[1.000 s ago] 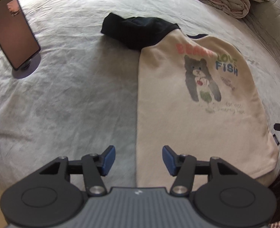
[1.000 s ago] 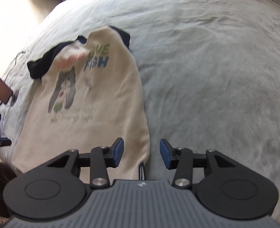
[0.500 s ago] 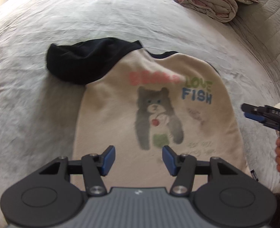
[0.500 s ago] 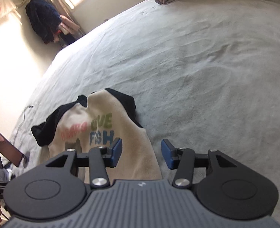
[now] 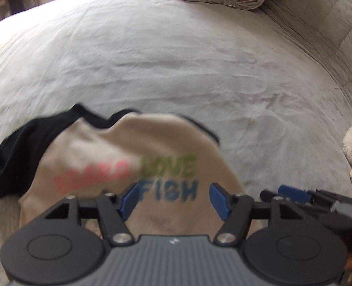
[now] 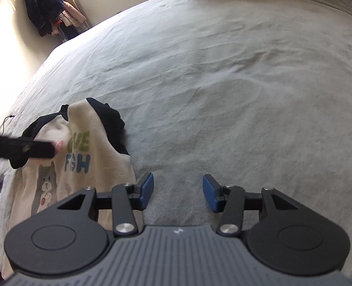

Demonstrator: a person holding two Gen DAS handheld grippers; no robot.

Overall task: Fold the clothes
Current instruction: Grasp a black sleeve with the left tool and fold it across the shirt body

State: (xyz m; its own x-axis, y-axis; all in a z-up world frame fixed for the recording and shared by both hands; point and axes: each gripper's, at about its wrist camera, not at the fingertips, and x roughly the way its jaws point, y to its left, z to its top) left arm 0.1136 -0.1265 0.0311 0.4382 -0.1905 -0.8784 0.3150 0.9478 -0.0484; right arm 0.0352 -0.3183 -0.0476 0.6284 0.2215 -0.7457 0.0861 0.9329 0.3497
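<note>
While 2 grippers hover (both open), 1 sweatshirt (image 5: pixel 133 147), 1 bed (image 5: pixel 176 71).

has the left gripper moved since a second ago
Yes. The left gripper has swept across the cream sweatshirt, from its edge by the black sleeve to the FISH print, its jaws just opening wider with nothing between them.

The right gripper (image 6: pixel 178 191) is hanging over the grey bed (image 6: pixel 223 83) with its blue fingers apart and nothing between them. A cream shirt (image 6: pixel 80 157) with a cat picture is lying beside it. A blurry dark bar, maybe the other gripper (image 6: pixel 21 148), is sticking in over the shirt.
</note>
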